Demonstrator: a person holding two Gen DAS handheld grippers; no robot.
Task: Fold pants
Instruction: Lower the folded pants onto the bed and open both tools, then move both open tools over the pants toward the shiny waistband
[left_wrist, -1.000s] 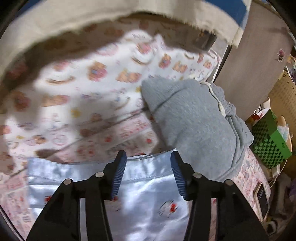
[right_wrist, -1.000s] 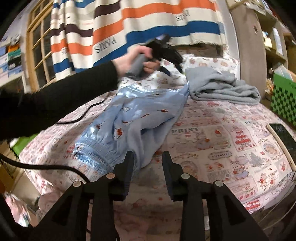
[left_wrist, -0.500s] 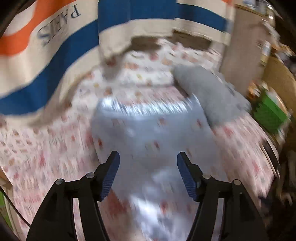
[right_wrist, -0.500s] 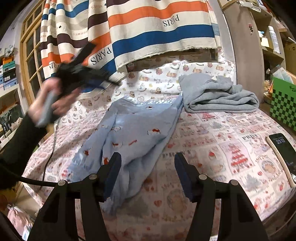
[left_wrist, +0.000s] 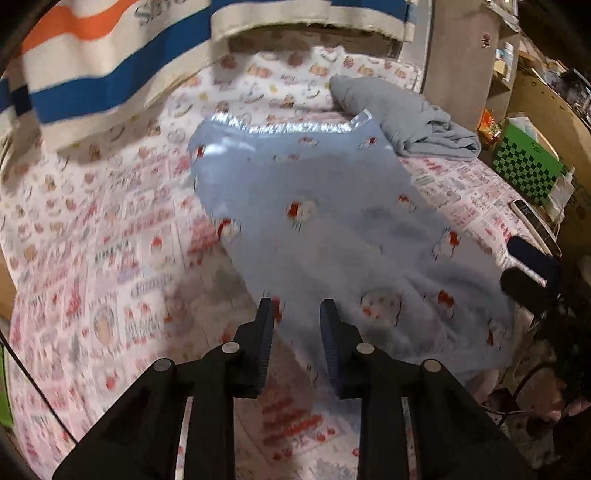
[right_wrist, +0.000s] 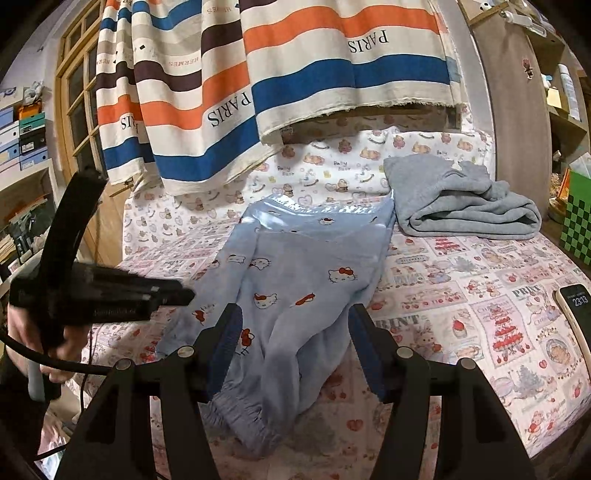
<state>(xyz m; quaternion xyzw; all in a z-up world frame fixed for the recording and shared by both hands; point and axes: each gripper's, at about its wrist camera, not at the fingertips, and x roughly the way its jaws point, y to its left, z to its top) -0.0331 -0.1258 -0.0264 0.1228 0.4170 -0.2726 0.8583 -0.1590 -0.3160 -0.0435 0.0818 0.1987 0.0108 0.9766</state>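
Note:
Light blue pants (right_wrist: 306, 273) with a cartoon cat print lie spread on the bed, the shiny waistband (left_wrist: 295, 129) at the far end and the legs towards me. My left gripper (left_wrist: 296, 308) hovers over the left edge of a leg; its jaws are closing to a narrow gap, and I see no cloth pinched between them. In the right wrist view a hand holds the left gripper (right_wrist: 181, 295) just left of the pants. My right gripper (right_wrist: 295, 336) stands open above the lower legs, with nothing between its fingers.
A folded grey garment (right_wrist: 461, 206) lies beside the waistband at the far right. A striped cloth (right_wrist: 295, 74) hangs over the head of the bed. A phone (right_wrist: 574, 314) lies near the right edge of the printed sheet (right_wrist: 461, 314). A green chequered box (left_wrist: 528, 170) stands beyond it.
The left gripper has swung from the waistband back to the left edge of the legs, and its jaws have narrowed. The right jaws have widened. The pants lie flatter.

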